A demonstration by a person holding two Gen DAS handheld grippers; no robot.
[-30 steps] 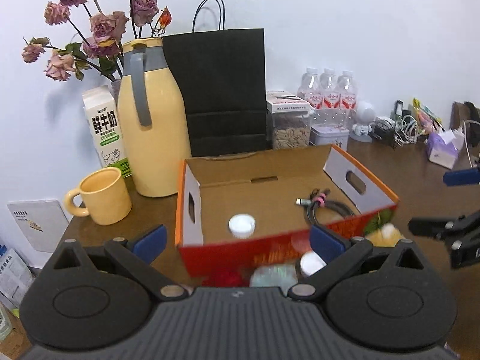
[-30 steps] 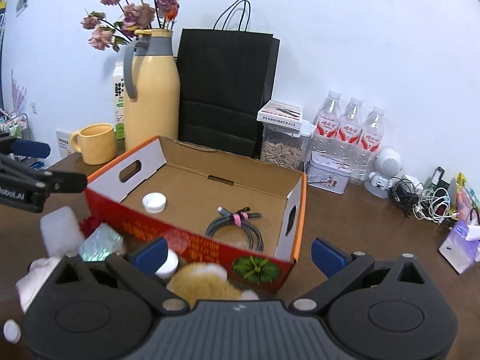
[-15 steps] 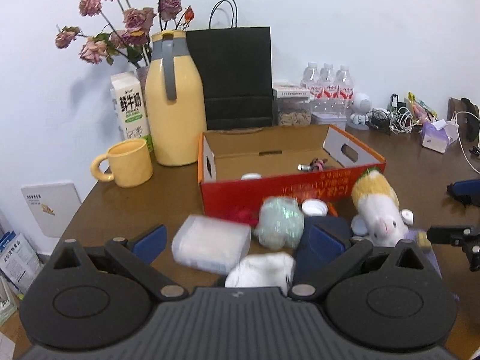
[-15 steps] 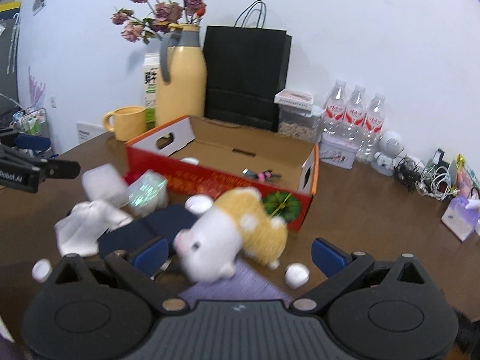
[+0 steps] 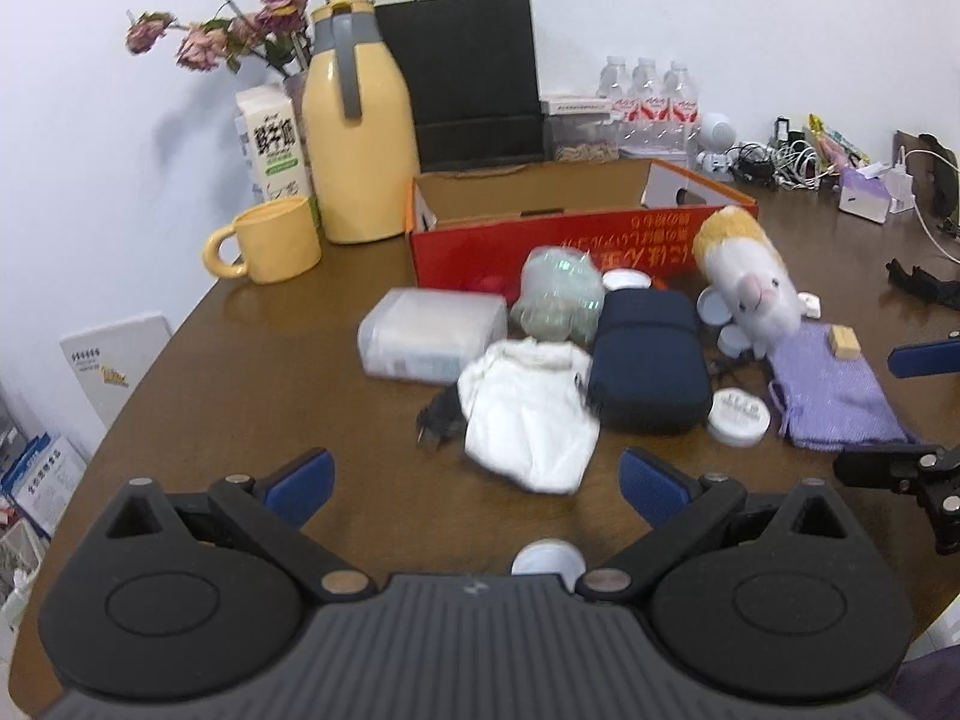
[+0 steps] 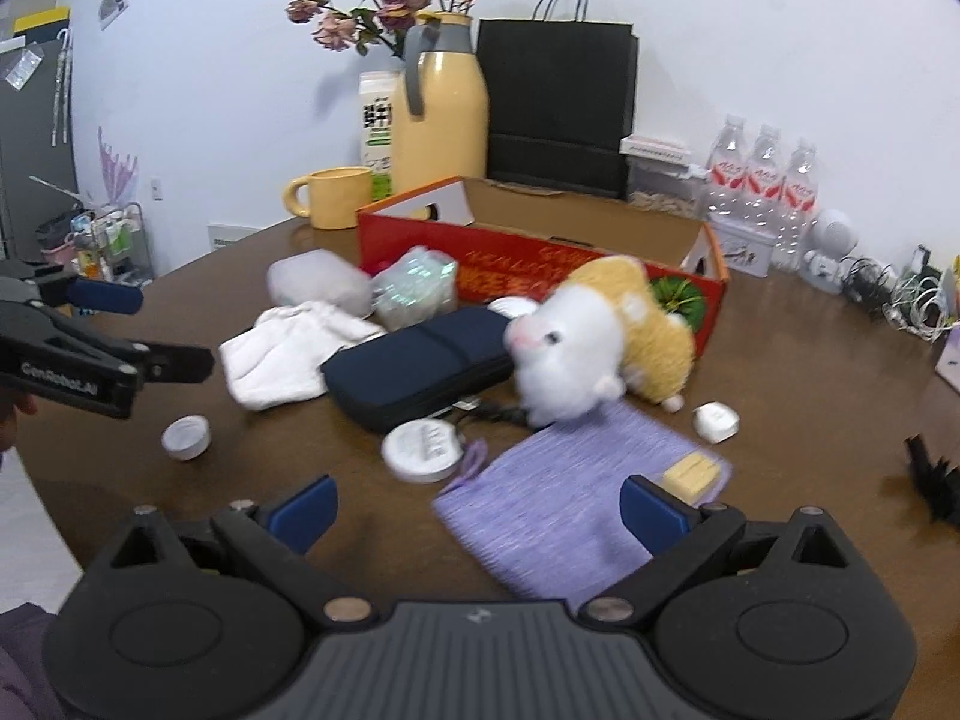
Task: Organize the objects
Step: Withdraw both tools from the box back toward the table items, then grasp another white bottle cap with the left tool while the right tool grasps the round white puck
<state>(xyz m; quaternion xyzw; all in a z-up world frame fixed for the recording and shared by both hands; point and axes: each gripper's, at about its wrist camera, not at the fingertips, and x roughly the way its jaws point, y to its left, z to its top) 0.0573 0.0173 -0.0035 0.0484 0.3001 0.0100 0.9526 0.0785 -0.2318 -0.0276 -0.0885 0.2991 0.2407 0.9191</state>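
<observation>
Both hand-held grippers (image 5: 474, 477) farther from box (image 5: 558, 234)

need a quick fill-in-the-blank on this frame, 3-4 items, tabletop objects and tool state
1. The plush hamster lies in front of the red cardboard ____.
2. The small tan block rests on the ____ cloth.
3. The yellow mug stands beside the yellow ____.
4. Both the left tool and the right tool have their jaws ____, gripping nothing.

Missing words: box; purple; thermos; open
</observation>
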